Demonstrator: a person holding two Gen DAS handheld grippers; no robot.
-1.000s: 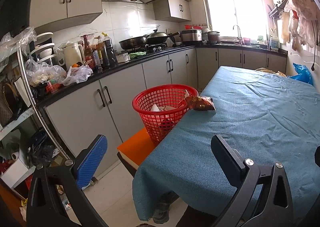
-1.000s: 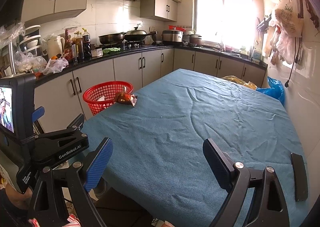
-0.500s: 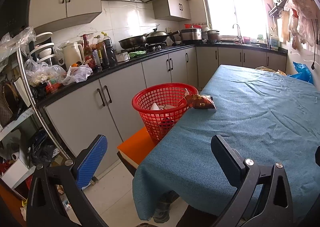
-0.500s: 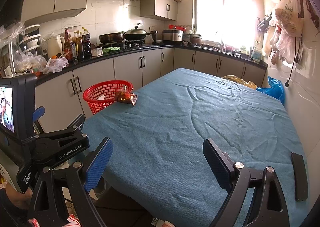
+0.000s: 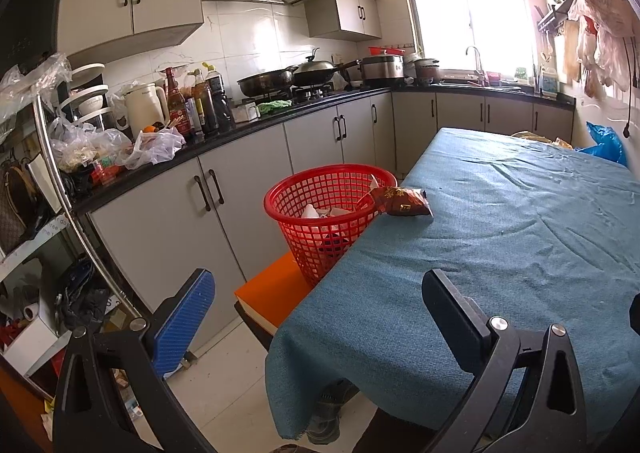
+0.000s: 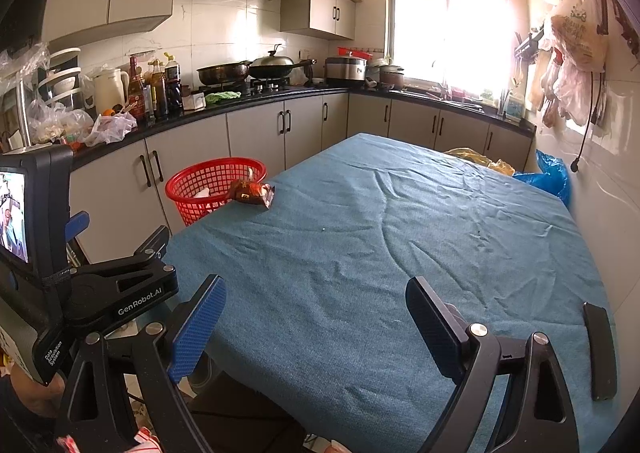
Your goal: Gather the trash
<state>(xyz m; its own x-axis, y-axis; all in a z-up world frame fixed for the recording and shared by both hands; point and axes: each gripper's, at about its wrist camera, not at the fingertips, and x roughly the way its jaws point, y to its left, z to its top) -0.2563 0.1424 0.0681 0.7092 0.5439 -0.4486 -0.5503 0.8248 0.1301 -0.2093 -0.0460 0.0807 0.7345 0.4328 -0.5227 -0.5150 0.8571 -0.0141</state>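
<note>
A red and brown snack wrapper (image 5: 402, 202) (image 6: 253, 192) lies on the left edge of the table with the teal cloth (image 5: 500, 237) (image 6: 380, 237), right beside the rim of a red mesh basket (image 5: 326, 213) (image 6: 214, 185). White crumpled paper shows inside the basket. My left gripper (image 5: 316, 317) is open and empty, held low over the table's near left corner, well short of the wrapper. My right gripper (image 6: 316, 321) is open and empty above the near part of the cloth. The left gripper's body (image 6: 120, 289) shows in the right wrist view.
The basket stands on an orange stool (image 5: 272, 293) between the table and the grey kitchen cabinets (image 5: 192, 213). A flat black object (image 6: 598, 349) lies on the cloth at the near right. Blue and yellow bags (image 6: 548, 173) sit at the table's far right corner. The counter is cluttered.
</note>
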